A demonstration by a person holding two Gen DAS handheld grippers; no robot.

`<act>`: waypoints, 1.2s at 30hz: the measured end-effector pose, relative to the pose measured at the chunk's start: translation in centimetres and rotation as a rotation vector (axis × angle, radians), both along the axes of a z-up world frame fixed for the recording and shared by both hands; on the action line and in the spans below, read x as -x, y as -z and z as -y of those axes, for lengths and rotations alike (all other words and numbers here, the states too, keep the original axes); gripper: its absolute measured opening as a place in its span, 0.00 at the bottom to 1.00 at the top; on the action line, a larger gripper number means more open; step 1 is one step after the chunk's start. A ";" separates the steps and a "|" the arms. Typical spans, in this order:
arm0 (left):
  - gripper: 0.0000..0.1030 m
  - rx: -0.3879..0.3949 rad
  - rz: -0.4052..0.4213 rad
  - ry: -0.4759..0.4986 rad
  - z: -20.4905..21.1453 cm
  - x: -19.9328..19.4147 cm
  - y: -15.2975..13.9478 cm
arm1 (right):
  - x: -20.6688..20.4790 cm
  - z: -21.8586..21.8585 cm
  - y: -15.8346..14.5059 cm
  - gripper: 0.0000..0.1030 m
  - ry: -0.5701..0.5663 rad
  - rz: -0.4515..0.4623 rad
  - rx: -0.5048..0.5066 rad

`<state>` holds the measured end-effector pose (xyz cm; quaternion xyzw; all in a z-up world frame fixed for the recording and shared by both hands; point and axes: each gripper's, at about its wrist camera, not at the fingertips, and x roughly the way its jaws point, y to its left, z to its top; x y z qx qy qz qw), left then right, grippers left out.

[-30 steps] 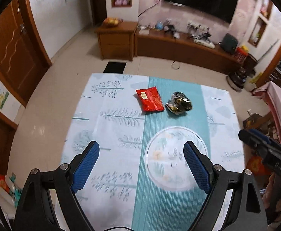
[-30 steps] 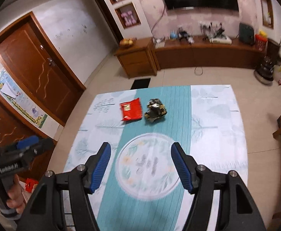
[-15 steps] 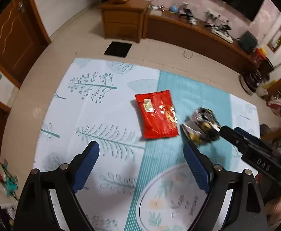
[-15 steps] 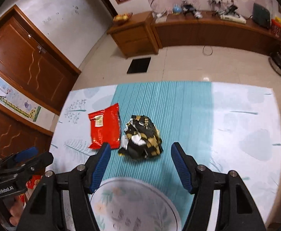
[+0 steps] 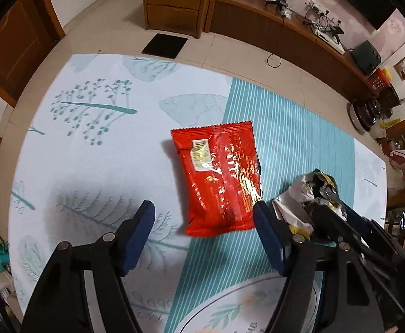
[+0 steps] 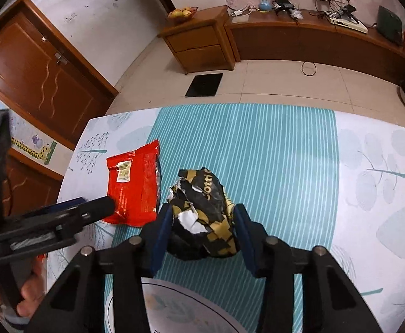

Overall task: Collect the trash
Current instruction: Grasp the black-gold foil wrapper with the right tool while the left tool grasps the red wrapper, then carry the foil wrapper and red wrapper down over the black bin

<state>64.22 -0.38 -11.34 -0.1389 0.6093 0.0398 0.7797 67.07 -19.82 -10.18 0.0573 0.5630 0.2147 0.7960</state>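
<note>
A flat red snack bag lies on the patterned tablecloth. My left gripper hangs just over the bag's near end. Its jaws are closing, and the left finger still stands off the bag's edge. To the right sits a crumpled black-and-gold wrapper on the teal stripe. My right gripper straddles it with its jaws closing, and both blue pads touch its sides. The right wrist view also shows the red bag and the left gripper; the left wrist view shows the wrapper under the right gripper.
A round printed motif marks the cloth's near edge. Beyond the table are tiled floor, a black mat, a wooden cabinet, a long low bench with electronics, and a wooden door. A hand holds the left gripper.
Both grippers have come down and forward over the table, so the bag and wrapper loom larger. Both jaws have narrowed, the right pair now around the crumpled wrapper.
</note>
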 end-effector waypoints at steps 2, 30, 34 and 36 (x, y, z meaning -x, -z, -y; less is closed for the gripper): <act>0.69 0.000 -0.012 0.002 0.4 -0.4 0.6 | 0.0 0.3 0.2 0.43 0.004 -0.006 -0.013; 0.10 -0.065 0.032 0.061 3.1 4.1 -2.5 | 3.3 2.2 -0.3 0.39 0.044 -0.011 -0.071; 0.10 -0.038 0.061 0.070 2.1 7.6 -4.7 | 6.1 2.9 -1.3 0.39 0.063 -0.010 -0.088; 0.10 -0.024 0.080 0.081 1.6 10.0 -6.0 | 8.3 3.2 -2.1 0.39 0.077 -0.011 -0.102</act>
